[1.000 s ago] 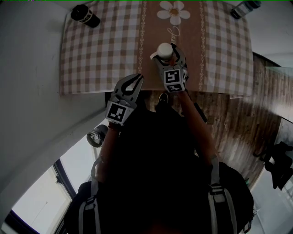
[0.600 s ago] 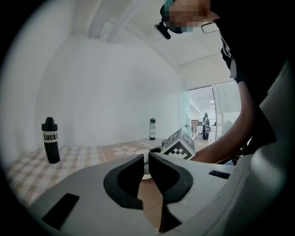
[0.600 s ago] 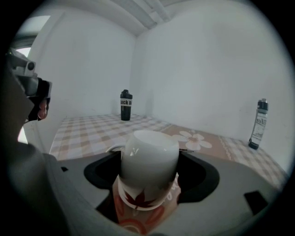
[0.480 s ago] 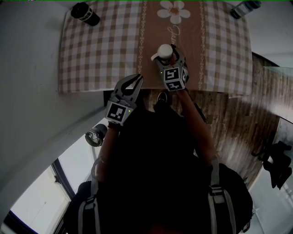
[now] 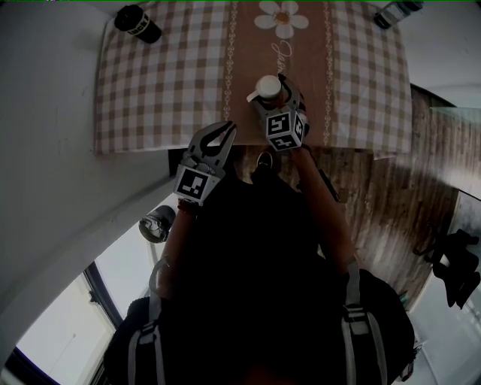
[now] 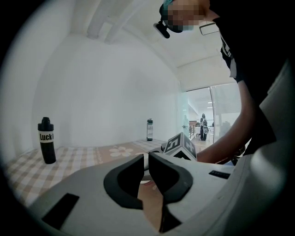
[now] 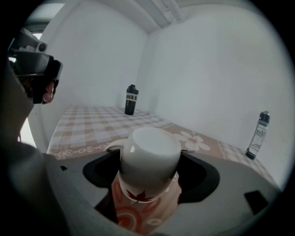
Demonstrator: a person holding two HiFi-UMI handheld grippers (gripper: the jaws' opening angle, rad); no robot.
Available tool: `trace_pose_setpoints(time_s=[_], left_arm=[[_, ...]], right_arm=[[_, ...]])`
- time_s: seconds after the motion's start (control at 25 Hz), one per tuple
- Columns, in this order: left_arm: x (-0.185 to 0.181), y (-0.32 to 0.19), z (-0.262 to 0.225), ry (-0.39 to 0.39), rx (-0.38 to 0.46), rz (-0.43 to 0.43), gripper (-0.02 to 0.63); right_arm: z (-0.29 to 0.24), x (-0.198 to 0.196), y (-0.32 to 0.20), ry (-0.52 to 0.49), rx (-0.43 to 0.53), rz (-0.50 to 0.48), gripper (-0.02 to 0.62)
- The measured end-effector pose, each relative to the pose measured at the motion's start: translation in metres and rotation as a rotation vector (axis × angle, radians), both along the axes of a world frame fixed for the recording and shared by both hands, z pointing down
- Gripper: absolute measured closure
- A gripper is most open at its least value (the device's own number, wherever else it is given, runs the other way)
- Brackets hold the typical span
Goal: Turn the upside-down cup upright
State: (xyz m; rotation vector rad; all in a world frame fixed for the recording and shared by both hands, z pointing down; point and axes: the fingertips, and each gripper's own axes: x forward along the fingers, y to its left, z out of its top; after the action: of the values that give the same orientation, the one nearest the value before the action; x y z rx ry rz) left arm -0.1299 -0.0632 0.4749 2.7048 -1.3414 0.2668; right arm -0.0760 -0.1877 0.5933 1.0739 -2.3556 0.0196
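Note:
A white cup (image 7: pixel 150 152) with a red leaf print is base-up and tilted, its handle to the left. My right gripper (image 7: pixel 151 179) is shut on its sides. From the head view the cup (image 5: pixel 267 85) and the right gripper (image 5: pixel 275 96) are over the brown runner, near the table's front edge. The frames do not show whether the rim touches the cloth. My left gripper (image 5: pixel 225 132) hangs at that front edge, left of the cup, shut with nothing in it. In its own view the left gripper (image 6: pixel 146 159) has its jaws almost together.
A checked cloth (image 5: pixel 165 83) with a flower runner covers the table. A black bottle (image 5: pixel 137 24) stands at the far left corner and a dark bottle (image 5: pixel 398 13) at the far right. White walls border the table. Wooden floor (image 5: pixel 391 203) lies to the right.
My right gripper has turned a little with the cup held in it. The left gripper has stayed where it was.

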Motion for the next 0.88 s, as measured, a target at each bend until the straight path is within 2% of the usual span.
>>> trace_pose_setpoints(time_s=[0.2,0.32,0.44,0.52,0.56,0.64,0.88], left_arm=[[-0.001,-0.011,0.000,0.021,0.001,0.009,0.569],[-0.011,-0.027,-0.007,0.018,0.012,0.007,0.569],[-0.005,-0.023,-0.011,-0.002,0.044,0.031,0.571],[0.001,-0.017,-0.015,0.007,0.061,0.036,0.569],[0.004,-0.019,-0.019,0.017,0.071,0.036,0.570],[0.011,-0.028,-0.030,0.038,0.096,0.028,0.569],[0.020,-0.033,-0.072,0.098,0.183,-0.074,0.569]], right_arm=[[0.003,-0.001,0.006,-0.040,-0.141,-0.128,0.159],[-0.010,-0.009,0.009,-0.116,-0.184,-0.209,0.158],[-0.029,0.005,0.031,-0.159,-0.191,-0.266,0.160],[-0.051,0.019,0.043,-0.185,-0.144,-0.256,0.171],[-0.065,0.025,0.044,-0.210,-0.111,-0.248,0.199],[-0.097,0.036,0.041,-0.278,-0.043,-0.222,0.206],[-0.183,0.077,0.050,-0.474,0.189,-0.066,0.368]])
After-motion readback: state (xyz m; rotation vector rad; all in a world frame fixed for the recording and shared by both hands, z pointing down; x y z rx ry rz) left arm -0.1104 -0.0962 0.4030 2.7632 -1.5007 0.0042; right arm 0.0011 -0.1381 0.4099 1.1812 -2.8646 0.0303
